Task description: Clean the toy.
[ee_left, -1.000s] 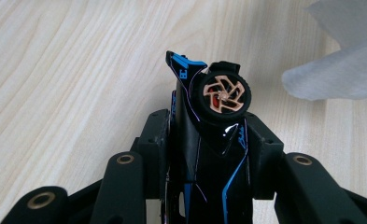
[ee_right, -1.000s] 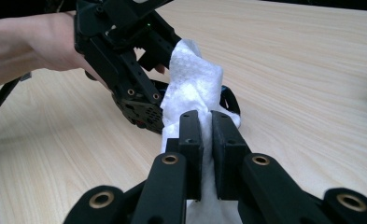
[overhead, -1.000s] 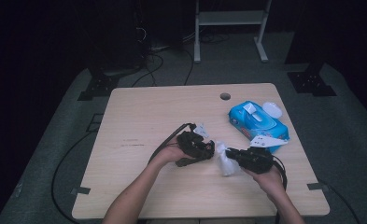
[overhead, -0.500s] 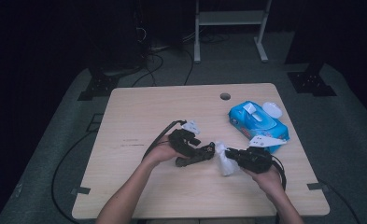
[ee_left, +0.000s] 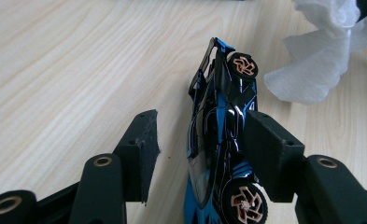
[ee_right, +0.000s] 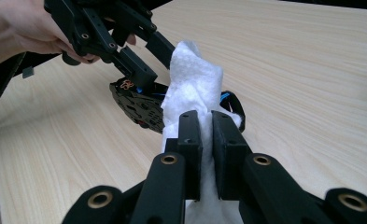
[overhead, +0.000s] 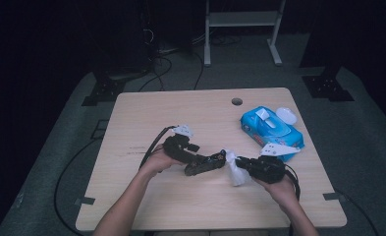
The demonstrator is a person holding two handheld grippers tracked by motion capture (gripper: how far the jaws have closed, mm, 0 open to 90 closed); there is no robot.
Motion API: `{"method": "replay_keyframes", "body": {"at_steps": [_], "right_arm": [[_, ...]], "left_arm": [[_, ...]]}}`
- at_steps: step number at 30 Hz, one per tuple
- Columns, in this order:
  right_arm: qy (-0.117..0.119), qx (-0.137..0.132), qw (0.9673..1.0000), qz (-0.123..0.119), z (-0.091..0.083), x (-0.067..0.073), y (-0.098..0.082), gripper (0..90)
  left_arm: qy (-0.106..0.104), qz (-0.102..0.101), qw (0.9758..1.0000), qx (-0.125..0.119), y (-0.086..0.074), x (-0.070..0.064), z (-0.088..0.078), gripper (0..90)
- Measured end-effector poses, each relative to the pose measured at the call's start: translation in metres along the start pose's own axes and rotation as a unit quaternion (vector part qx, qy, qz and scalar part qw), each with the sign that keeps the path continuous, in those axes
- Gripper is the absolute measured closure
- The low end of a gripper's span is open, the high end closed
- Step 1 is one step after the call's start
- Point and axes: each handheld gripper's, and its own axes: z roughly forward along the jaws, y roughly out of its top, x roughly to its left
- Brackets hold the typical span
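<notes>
A blue and black toy car (ee_left: 218, 116) with orange wheels lies on its side on the table, between the jaws of my left gripper (ee_left: 202, 135). Those jaws have just been opening: one pad rests against the car's underside, the other stands clear of it. In the high view the left gripper (overhead: 212, 163) points right, towards the car (overhead: 222, 155). My right gripper (ee_right: 206, 126) is shut on a crumpled white wipe (ee_right: 190, 84), which it holds right beside the car's end (ee_right: 141, 105). From above, the wipe (overhead: 235, 171) hangs at the right gripper's (overhead: 244, 164) tips.
A blue pack of wet wipes (overhead: 269, 129) with its white lid flipped open lies at the table's right, behind my right hand. A cable hole (overhead: 236, 102) sits near the far edge of the wooden table (overhead: 146, 113). Cables trail off the left side.
My left hand has drawn back to the left and its jaws have spread apart around the car. The right gripper and its wipe have stayed put.
</notes>
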Motion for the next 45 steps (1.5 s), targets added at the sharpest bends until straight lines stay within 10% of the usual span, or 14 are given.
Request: {"method": "replay_keyframes", "body": {"at_steps": [21, 45], "right_arm": [[-0.006, -0.006, 0.9998, -0.019, -0.029, 0.008, -0.004, 82.1], [-0.02, 0.009, 0.9997, -0.005, -0.044, -0.002, -0.024, 81.8]], "left_arm": [[0.009, 0.033, 0.9993, -0.012, -0.009, -0.027, 0.006, 40.1], [0.034, 0.102, 0.9935, 0.038, -0.021, -0.061, 0.031, 35.5]]}}
